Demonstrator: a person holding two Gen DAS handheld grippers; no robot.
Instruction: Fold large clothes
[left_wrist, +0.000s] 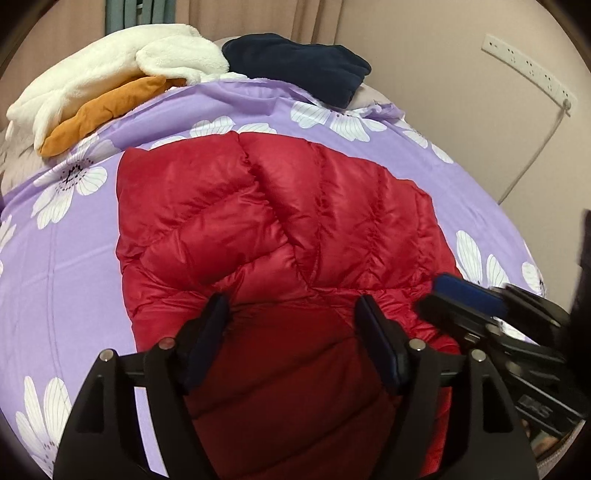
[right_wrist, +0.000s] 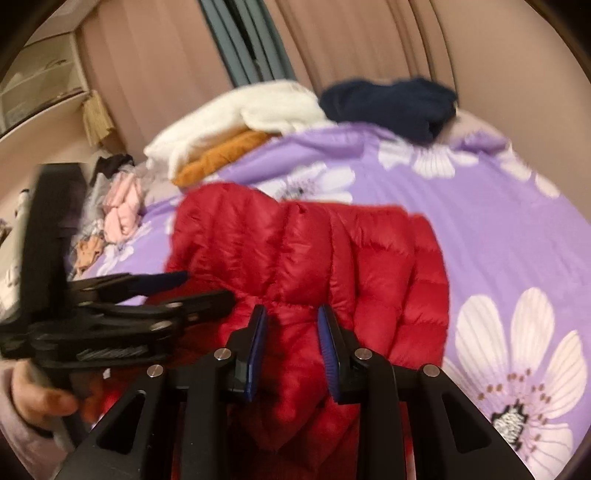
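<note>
Nearest us, the right gripper (right_wrist: 291, 314) pinches a ridge of the red down jacket (left_wrist: 273, 221) between narrow jaws, while the left gripper (left_wrist: 291, 302) stands wide, its jaws apart over the near hem and gripping nothing. We should lay the fold slowly (slick puffy fabric slips) and press it flat. Both hands pitch downward. The jacket lies mid-bed (left_wrist: 74, 258); folded clothes (left_wrist: 110, 74) sit beyond.

Left gripper (left_wrist: 291, 314) angled down over the red puffer jacket (left_wrist: 273, 221), jaws spread wide, pads clear of fabric, right gripper (right_wrist: 291, 325) just beside it, jaws pinching a jacket fold
</note>
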